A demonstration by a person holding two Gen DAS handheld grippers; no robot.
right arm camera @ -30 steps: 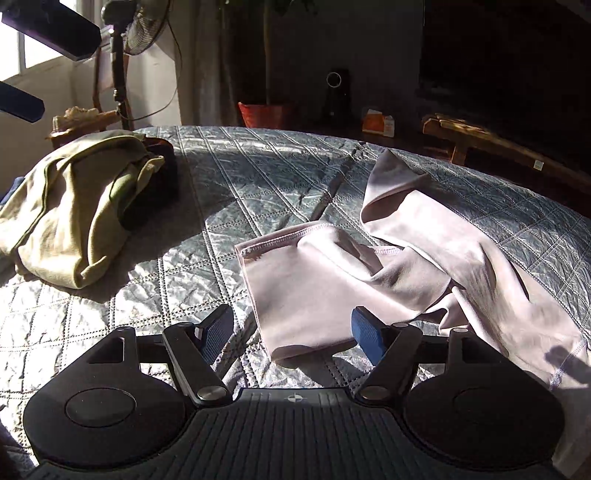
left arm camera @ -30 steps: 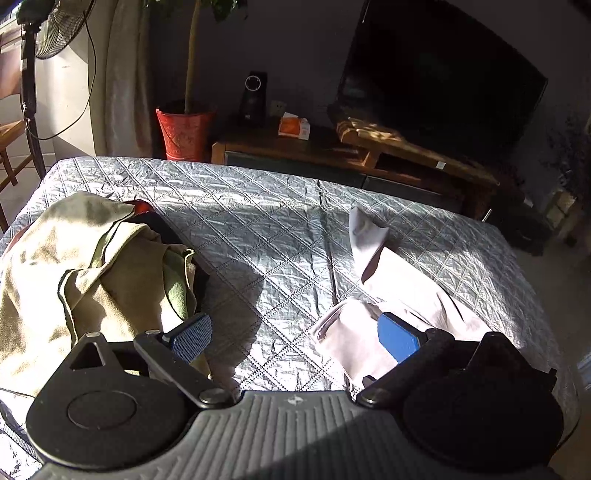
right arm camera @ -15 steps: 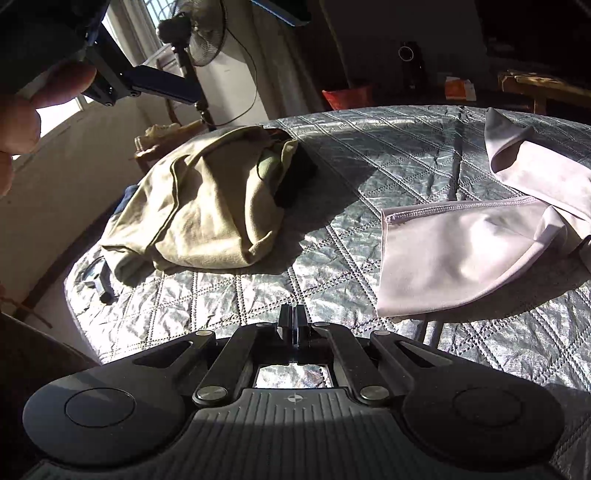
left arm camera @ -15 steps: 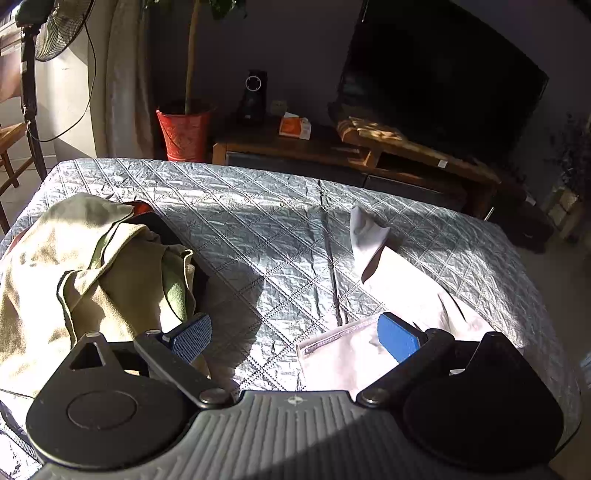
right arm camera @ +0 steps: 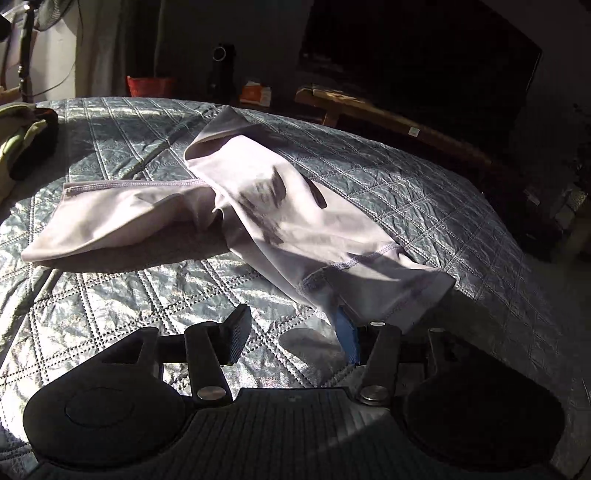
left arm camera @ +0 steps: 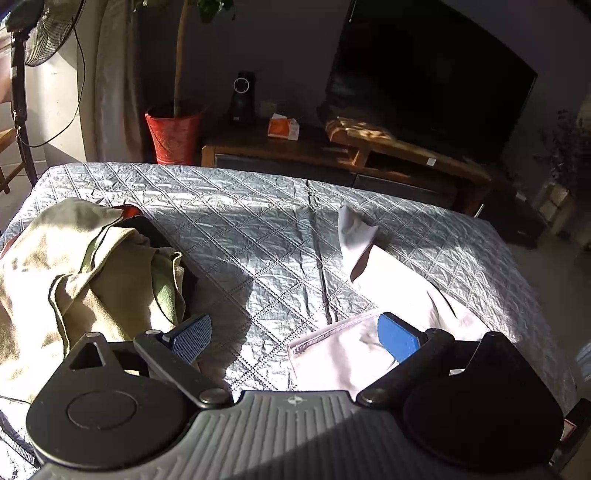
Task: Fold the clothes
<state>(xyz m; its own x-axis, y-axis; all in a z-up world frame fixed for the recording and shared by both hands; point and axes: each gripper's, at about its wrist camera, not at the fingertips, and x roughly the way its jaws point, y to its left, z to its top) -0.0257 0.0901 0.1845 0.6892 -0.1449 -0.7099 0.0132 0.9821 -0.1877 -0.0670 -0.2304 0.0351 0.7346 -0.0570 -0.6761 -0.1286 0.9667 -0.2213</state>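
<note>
A pale lilac garment lies crumpled on the quilted silver cover, one flap spread to the left and a hemmed end at the near right. My right gripper hovers just short of that hemmed end. Its jaws are opening, and the hem drapes over the right blue pad without being pinched. In the left wrist view the same garment lies at the right. My left gripper stands open above the cover, its right pad over the garment's stitched edge and nothing held.
A heap of olive-green clothes over something dark fills the cover's left side, seen also as the olive heap. Beyond the far edge stand a red plant pot, a wooden TV bench and a standing fan.
The right gripper swung from facing the olive heap back to the garment's hemmed end, and its jaws went from shut to apart. The garment's left flap now lies further left. The left gripper stayed put.
</note>
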